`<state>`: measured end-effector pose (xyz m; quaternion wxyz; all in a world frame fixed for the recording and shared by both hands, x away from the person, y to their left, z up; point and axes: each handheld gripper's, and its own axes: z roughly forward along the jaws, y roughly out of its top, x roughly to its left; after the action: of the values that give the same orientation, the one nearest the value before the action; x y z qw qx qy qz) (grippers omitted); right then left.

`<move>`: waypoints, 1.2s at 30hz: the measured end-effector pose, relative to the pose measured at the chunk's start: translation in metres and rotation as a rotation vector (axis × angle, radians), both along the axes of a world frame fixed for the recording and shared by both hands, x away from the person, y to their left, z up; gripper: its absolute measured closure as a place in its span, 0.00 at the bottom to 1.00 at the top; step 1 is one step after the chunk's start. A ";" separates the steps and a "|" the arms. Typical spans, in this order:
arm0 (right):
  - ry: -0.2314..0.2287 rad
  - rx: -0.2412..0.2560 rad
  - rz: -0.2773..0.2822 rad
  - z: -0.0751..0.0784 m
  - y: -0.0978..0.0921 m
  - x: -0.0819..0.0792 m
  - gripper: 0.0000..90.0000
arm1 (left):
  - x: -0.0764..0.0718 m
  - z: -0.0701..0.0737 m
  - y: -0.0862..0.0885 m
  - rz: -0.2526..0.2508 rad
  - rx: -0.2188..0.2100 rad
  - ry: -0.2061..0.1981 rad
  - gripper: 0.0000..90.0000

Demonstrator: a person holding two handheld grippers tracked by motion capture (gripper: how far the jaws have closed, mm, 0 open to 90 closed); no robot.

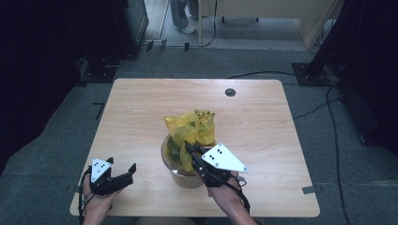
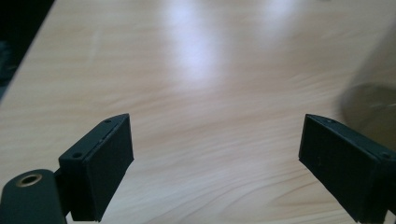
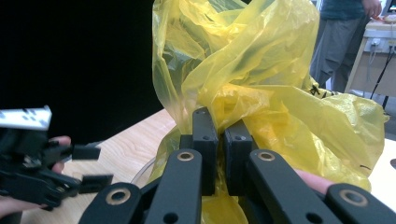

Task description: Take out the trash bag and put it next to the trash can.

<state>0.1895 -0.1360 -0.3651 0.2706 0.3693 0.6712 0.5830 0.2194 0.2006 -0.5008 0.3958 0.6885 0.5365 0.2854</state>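
A crumpled yellow plastic bag (image 1: 191, 129) sits in a round metal bin (image 1: 187, 178) near the table's front middle. My right gripper (image 1: 190, 148) reaches over the bin's rim from the right and is shut on a fold of the yellow bag (image 3: 261, 93); in the right gripper view its jaws stand pressed together at the bag (image 3: 219, 135). My left gripper (image 1: 123, 167) rests low at the table's front left, well apart from the bin, open with nothing between its fingers (image 2: 109, 163). A blurred edge of the bin (image 2: 373, 107) shows at the right of the left gripper view.
The wooden table (image 1: 141, 108) has a round cable hole (image 1: 230, 92) near its far edge. Cables trail over the floor to the right. A person (image 1: 180, 14) stands beyond the table. Dark equipment stands at both sides.
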 end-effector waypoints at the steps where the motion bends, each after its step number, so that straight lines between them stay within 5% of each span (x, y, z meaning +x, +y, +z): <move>1: -0.002 0.002 0.000 0.001 0.000 0.000 0.97 | 0.002 -0.004 0.002 0.008 0.016 0.026 0.11; 6: -0.020 0.009 -0.008 0.005 -0.002 -0.002 0.97 | 0.009 -0.022 0.005 0.027 0.072 0.121 0.11; 14: -0.041 0.028 -0.023 0.014 -0.009 -0.002 0.97 | 0.012 -0.026 0.003 0.021 0.081 0.165 0.11; 25: -0.094 0.046 -0.081 0.031 -0.024 -0.001 0.97 | 0.012 -0.026 0.003 0.030 0.078 0.167 0.11; 36: -0.124 0.080 -0.230 0.040 -0.068 0.006 0.97 | 0.012 -0.026 0.003 0.030 0.077 0.167 0.11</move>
<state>0.1951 -0.2038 -0.3254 0.3617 0.4176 0.5827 0.5960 0.2319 0.2032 -0.5272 0.3185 0.7165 0.5665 0.2535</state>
